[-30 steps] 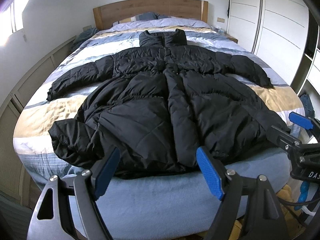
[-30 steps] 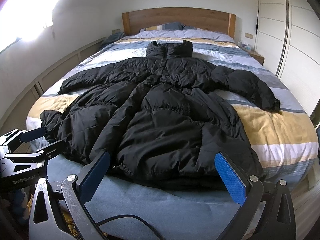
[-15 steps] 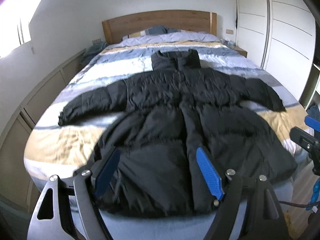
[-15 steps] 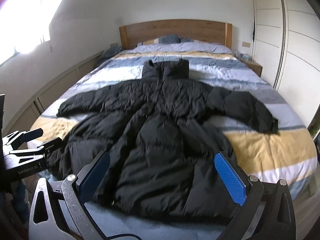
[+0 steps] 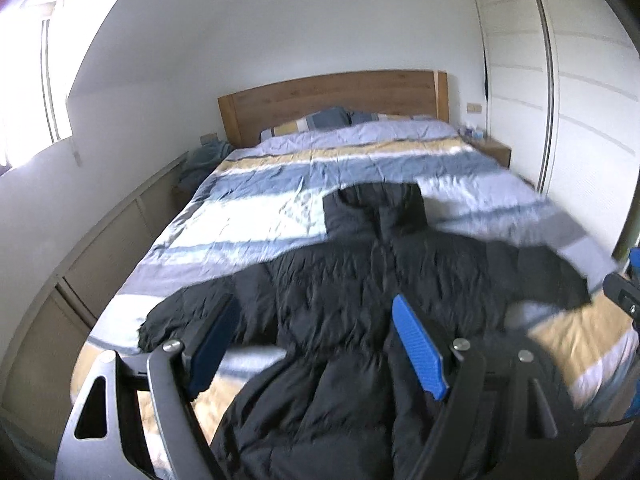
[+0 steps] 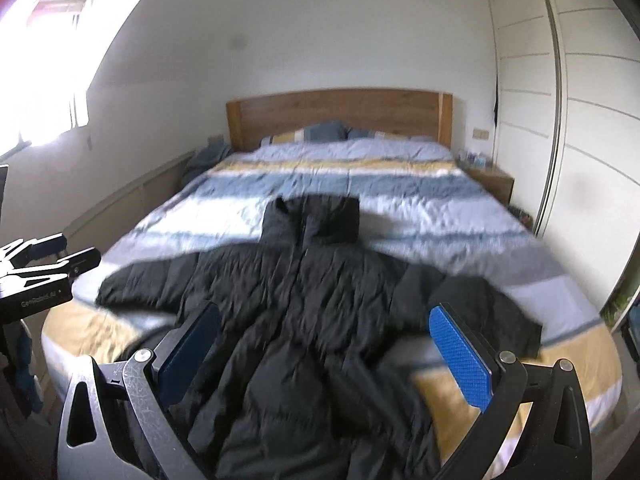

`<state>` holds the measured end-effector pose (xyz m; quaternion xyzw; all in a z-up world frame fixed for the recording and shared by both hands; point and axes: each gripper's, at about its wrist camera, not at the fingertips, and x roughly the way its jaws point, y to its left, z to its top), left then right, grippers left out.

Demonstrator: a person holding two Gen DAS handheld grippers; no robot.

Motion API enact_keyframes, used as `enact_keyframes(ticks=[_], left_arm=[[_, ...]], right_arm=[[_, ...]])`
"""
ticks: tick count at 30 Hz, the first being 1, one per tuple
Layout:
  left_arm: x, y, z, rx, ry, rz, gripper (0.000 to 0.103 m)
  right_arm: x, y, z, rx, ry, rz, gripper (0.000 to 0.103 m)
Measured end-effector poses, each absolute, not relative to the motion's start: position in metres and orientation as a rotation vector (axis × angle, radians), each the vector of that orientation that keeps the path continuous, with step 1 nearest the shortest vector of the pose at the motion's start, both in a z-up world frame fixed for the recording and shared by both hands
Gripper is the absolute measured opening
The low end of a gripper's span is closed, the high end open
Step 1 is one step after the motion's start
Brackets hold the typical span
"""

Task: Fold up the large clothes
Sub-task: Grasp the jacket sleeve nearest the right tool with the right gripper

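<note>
A large black puffer coat lies spread flat on the striped bed, hood toward the headboard, sleeves out to both sides. It also shows in the right wrist view. My left gripper is open and empty, above the coat's lower left half. My right gripper is open and empty, above the coat's lower middle. The left gripper shows at the left edge of the right wrist view. The coat's hem is hidden below both views.
A wooden headboard and pillows are at the far end. White wardrobe doors line the right side, with a bedside table. A low panelled wall ledge runs along the left. A window glares at left.
Both grippers have risen and moved forward over the bed, so the coat's hem and the bed's foot edge have dropped out of view. The jaws stay open. The coat has not moved.
</note>
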<state>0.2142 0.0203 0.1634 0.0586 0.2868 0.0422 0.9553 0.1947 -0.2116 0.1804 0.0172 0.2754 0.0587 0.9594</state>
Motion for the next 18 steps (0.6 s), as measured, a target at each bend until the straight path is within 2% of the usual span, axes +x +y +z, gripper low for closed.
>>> enact_keyframes(ticks=[5,9,14,18], left_arm=[[0.266,0.018,0.176,0.102,0.575,0.083,0.078],[0.308,0.020,0.164,0.072,0.595,0.081,0.078],[0.357,0.036,0.124,-0.013,0.680,0.051,0.078],[0.388,0.044,0.073,-0.027,0.761,0.081,0.078]], right_arm=[[0.245,-0.227,0.197,0.070,0.508,0.087,0.103],[0.286,-0.248,0.186,0.120,0.515,0.029,0.103],[0.327,-0.284,0.151,0.198,0.562,-0.069,0.103],[0.348,-0.318,0.104,0.272,0.634,-0.162,0.103]])
